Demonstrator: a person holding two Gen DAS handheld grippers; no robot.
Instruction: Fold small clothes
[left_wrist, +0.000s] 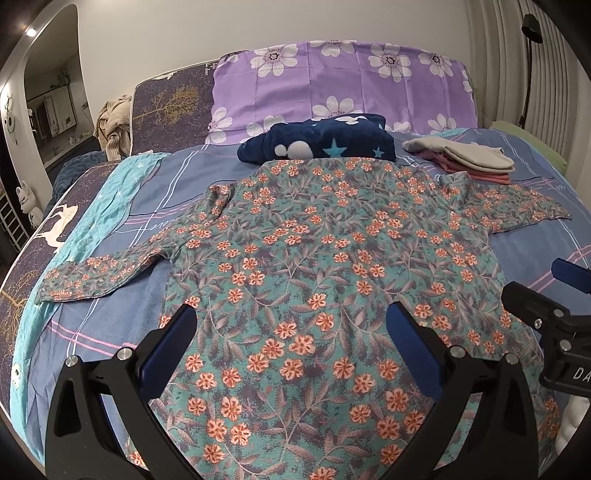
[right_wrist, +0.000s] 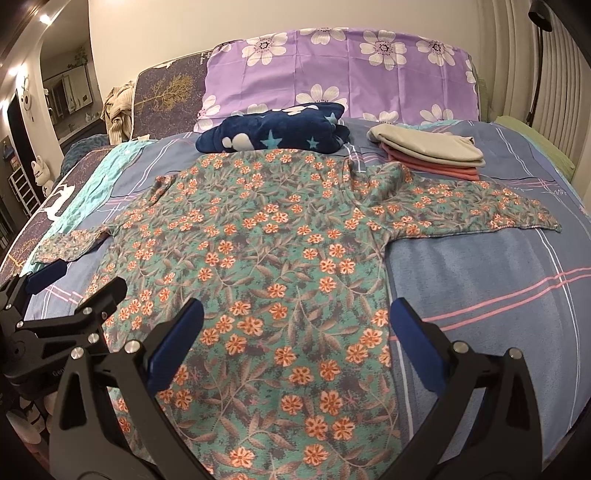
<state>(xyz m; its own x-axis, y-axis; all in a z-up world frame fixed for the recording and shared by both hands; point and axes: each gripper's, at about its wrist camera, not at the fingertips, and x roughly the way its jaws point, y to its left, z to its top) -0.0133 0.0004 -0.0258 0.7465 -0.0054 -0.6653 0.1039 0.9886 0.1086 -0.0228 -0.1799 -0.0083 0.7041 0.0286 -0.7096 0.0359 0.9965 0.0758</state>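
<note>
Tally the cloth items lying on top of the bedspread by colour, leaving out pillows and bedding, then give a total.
Teal floral top, spread flat: 1
Navy star-print fleece, bundled: 1
Grey folded pieces, top of the stack: 1
Pink folded pieces beneath the grey: layers too thin to separate, counted as 1
Total: 4

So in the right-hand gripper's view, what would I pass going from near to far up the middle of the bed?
Right gripper, open → floral shirt spread flat → navy star blanket → purple flowered pillow.
</note>
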